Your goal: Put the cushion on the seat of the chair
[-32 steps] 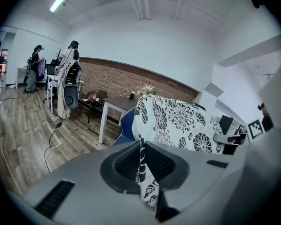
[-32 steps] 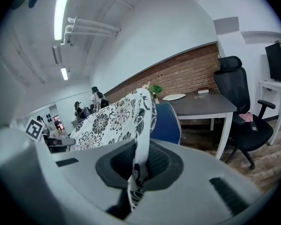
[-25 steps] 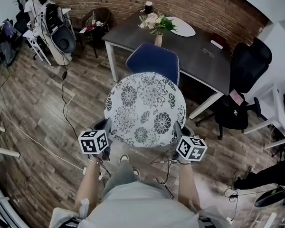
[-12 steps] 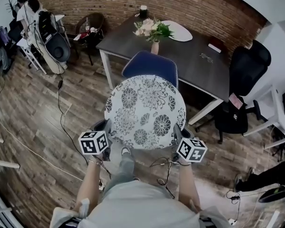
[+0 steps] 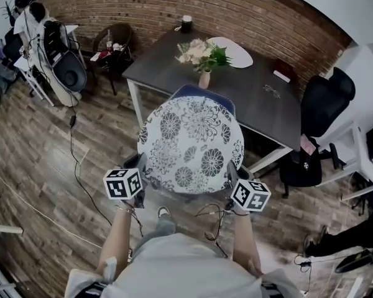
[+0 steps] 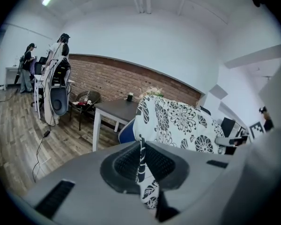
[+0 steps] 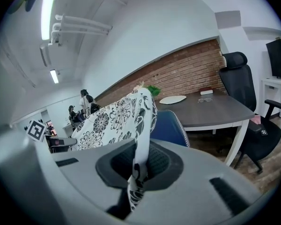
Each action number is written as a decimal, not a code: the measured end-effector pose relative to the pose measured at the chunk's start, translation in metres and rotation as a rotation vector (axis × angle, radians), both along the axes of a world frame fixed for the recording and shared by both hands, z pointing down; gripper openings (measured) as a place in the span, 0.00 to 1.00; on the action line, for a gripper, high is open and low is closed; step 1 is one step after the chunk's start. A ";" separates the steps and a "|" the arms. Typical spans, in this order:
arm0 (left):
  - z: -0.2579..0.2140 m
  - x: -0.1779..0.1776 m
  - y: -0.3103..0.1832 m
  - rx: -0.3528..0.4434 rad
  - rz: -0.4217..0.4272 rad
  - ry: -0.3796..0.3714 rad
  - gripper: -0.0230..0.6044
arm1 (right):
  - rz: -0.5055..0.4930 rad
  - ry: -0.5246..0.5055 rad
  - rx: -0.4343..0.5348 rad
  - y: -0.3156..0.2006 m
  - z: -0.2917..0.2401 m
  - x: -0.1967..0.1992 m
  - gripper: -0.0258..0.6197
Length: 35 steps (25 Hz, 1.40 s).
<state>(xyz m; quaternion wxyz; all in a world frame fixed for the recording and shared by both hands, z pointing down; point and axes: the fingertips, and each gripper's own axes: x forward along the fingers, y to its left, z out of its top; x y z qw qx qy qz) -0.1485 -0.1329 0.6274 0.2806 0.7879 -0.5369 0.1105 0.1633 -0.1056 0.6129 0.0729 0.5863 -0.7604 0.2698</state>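
I held the round floral cushion (image 5: pixel 190 146) flat in the air between 2 grippers. The left gripper (image 6: pixel 141 165) pinched its left hem. The right gripper (image 7: pixel 138 165) pinched its right hem. The cushion hid most of the blue chair (image 5: pixel 202 92), which stood against the near edge of the dark bench (image 5: pixel 255 85).

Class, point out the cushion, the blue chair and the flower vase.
cushion (image 5: pixel 189 144), head view, centre of its flowered top.
blue chair (image 7: pixel 171 128), right gripper view, middle of its backrest.
flower vase (image 5: pixel 204 79), head view, its body below the blooms.
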 end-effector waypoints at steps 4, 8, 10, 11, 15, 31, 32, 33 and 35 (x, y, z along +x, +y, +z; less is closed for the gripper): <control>0.002 -0.014 -0.028 0.005 -0.021 -0.012 0.07 | 0.010 0.007 0.001 -0.024 0.005 -0.005 0.06; 0.009 -0.015 -0.066 -0.012 0.006 0.024 0.07 | 0.031 0.019 -0.014 -0.054 0.002 -0.008 0.07; 0.009 -0.014 -0.078 -0.018 0.020 0.021 0.07 | 0.046 0.027 -0.020 -0.062 0.002 -0.007 0.07; 0.010 -0.014 -0.081 -0.019 0.024 0.017 0.07 | 0.051 0.028 -0.020 -0.064 0.003 -0.007 0.07; 0.014 -0.012 -0.092 -0.026 0.019 0.011 0.07 | 0.046 0.026 -0.014 -0.076 0.007 -0.004 0.06; 0.003 0.006 -0.072 -0.083 -0.018 -0.023 0.07 | -0.003 0.012 -0.070 -0.075 -0.002 0.019 0.06; -0.001 0.005 -0.070 -0.090 -0.023 -0.021 0.07 | -0.003 0.013 -0.076 -0.073 -0.007 0.019 0.06; -0.013 0.003 -0.066 -0.099 -0.026 -0.015 0.07 | -0.003 0.017 -0.083 -0.069 -0.022 0.017 0.06; -0.043 -0.003 -0.051 -0.126 -0.027 -0.002 0.07 | -0.002 0.028 -0.108 -0.054 -0.057 0.012 0.07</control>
